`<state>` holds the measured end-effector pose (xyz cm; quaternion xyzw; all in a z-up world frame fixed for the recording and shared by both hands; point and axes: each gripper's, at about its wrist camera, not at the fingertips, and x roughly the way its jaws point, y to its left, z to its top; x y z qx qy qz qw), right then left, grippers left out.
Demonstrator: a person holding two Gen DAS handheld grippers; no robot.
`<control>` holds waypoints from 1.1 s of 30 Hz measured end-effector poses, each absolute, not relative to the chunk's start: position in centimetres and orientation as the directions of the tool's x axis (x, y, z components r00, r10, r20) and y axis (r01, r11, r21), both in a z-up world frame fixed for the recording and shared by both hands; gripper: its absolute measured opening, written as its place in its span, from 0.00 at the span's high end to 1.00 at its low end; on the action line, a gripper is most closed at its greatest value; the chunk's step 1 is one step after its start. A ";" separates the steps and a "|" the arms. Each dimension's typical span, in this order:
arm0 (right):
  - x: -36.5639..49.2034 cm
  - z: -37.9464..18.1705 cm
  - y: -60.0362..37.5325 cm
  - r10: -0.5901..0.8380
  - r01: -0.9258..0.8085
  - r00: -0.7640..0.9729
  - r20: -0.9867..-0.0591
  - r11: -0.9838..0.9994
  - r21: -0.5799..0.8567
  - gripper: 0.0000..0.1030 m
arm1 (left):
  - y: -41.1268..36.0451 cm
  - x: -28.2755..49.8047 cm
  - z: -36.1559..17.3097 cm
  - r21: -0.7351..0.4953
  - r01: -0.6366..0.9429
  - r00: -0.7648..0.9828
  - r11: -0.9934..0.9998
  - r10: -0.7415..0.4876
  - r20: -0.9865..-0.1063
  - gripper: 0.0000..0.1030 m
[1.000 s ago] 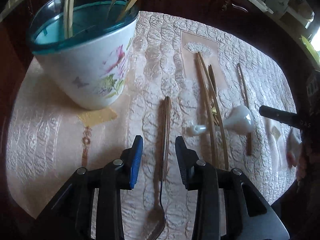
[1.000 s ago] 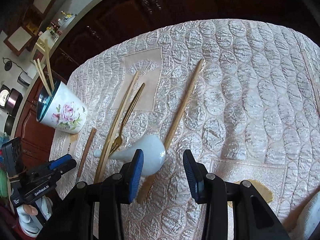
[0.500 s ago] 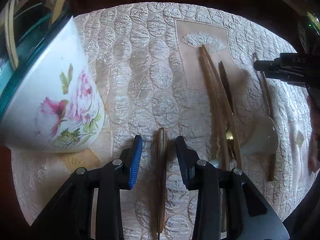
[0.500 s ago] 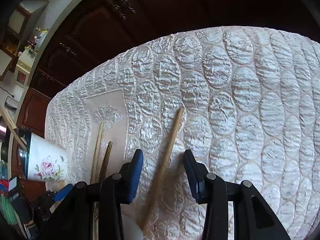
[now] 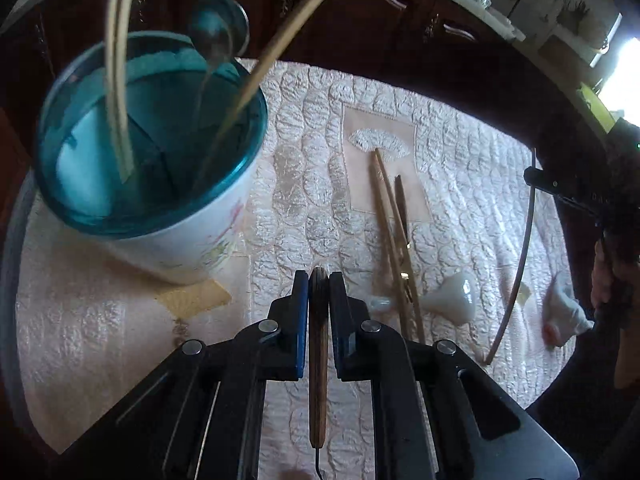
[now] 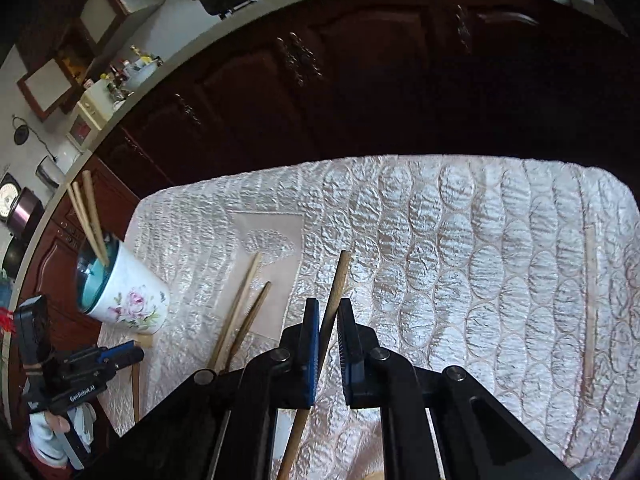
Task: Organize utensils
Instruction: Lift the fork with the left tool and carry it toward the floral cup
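Jaws of our left gripper (image 5: 319, 280) have just closed on a wooden-handled spoon (image 5: 318, 360), beside the floral utensil cup (image 5: 192, 248). Our right gripper (image 6: 328, 310) has likewise just clamped a wooden chopstick (image 6: 338, 280), lifted off the quilted tablecloth (image 6: 480, 260).

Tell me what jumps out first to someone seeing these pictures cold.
Each gripper is clamped on a utensil: the left gripper on a wooden-handled spoon, the right gripper on a wooden stick. To the left stands a flowered cup with a teal inside, already holding chopsticks. More utensils lie on the quilted cloth.
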<state>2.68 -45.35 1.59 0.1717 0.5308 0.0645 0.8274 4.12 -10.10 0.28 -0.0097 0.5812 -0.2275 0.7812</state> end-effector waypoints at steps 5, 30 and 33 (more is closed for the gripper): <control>-0.5 6.6 -44.0 0.298 0.007 0.498 -0.815 0.938 0.347 0.94 | -8.1 1.9 4.1 -0.291 0.342 0.290 0.894 -0.395 -0.872 0.92; -1.5 18.0 -35.2 0.397 -0.243 0.616 -0.681 0.917 0.315 0.95 | -1.4 -3.2 15.3 -0.281 0.340 0.484 0.898 -0.423 -0.766 0.92; -1.1 18.6 -34.2 0.409 -0.264 0.616 -0.673 0.912 0.313 0.95 | -1.2 -2.7 16.2 -0.278 0.337 0.504 0.899 -0.422 -0.754 0.92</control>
